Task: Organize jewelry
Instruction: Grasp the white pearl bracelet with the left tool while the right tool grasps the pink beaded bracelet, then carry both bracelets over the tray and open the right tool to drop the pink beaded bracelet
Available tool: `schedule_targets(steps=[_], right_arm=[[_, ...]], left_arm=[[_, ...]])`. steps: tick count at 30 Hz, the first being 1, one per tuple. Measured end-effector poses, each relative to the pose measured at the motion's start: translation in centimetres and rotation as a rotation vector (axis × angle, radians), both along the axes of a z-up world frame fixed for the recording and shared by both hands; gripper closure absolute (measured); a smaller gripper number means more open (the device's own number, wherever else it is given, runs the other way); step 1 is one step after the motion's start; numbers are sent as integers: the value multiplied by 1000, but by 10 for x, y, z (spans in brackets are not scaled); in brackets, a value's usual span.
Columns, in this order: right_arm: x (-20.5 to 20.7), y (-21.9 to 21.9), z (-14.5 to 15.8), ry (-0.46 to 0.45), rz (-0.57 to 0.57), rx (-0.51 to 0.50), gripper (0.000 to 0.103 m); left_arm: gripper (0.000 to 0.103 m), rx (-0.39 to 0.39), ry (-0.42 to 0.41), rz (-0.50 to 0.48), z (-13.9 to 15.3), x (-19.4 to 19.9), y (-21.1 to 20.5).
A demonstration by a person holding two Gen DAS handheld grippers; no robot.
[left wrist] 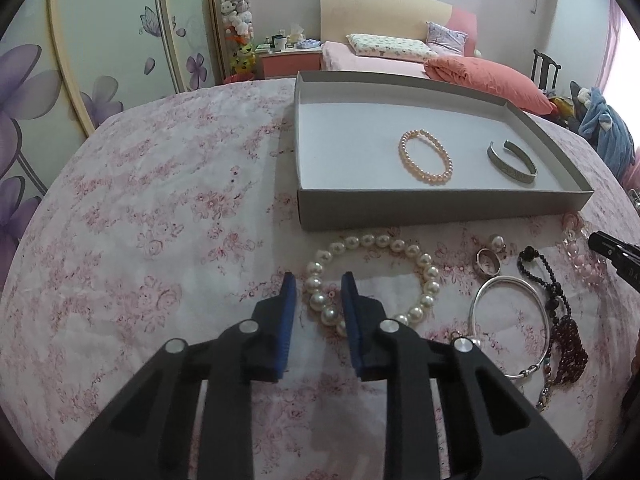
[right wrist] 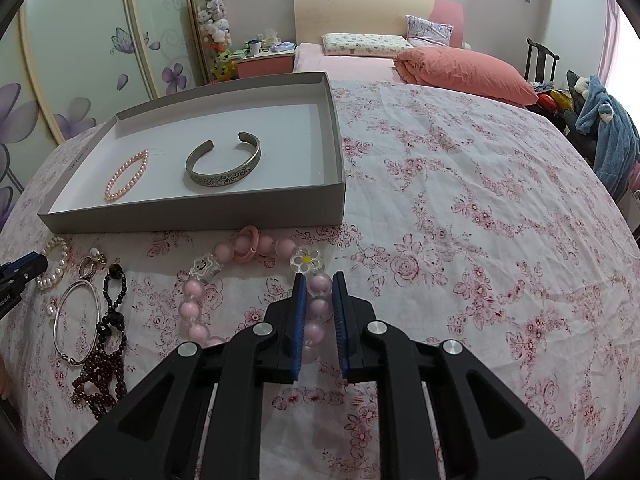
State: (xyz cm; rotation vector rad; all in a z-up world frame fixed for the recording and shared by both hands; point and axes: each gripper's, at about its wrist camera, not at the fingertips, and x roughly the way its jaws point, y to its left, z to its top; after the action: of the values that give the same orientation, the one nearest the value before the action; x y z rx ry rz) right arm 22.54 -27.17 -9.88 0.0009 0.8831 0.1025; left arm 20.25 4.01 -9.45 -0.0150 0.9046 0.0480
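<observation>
We're working over a pink floral bedspread (right wrist: 460, 208). The grey shallow cardboard tray (left wrist: 440, 210) is sitting at 12 o'clock of the left gripper (left wrist: 319, 284), holding a small pink pearl bracelet (left wrist: 426, 156) and, to its right, an engraved silver open cuff (right wrist: 223, 166).

Left gripper's jaws are parted, straddling the left side of the large white pearl bracelet (left wrist: 424, 264) without pinching it.

Right gripper (right wrist: 319, 282) is bracketing the chunky pink bead bracelet with flower charm (right wrist: 240, 250), blue pads against a bead on either side; we can't tell whether it's clenched.

At 9 o'clock of the right gripper: thin silver bangle (right wrist: 76, 322), dark garnet bead strand (right wrist: 104, 372), small silver ring (right wrist: 86, 269), all lying loose.
</observation>
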Motion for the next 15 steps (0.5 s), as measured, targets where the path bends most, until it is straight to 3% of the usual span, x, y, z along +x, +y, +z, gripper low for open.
schedule_targets(steps=[3,5,10,15], right_arm=[[0,0,0,0,0,1,89],[0,0,0,0,0,3,89],[-2,-2,0,1,-9,23,89],[-12,-10,12,-28,-18,123,89]], left_arm=[[80,8,-3,-3,0,-1,-1],[91,6,-4,-6,0,-2,-2],[93,-6,-1,-3,2,-5,3],[93,-60,-15,23,7,-12,17]])
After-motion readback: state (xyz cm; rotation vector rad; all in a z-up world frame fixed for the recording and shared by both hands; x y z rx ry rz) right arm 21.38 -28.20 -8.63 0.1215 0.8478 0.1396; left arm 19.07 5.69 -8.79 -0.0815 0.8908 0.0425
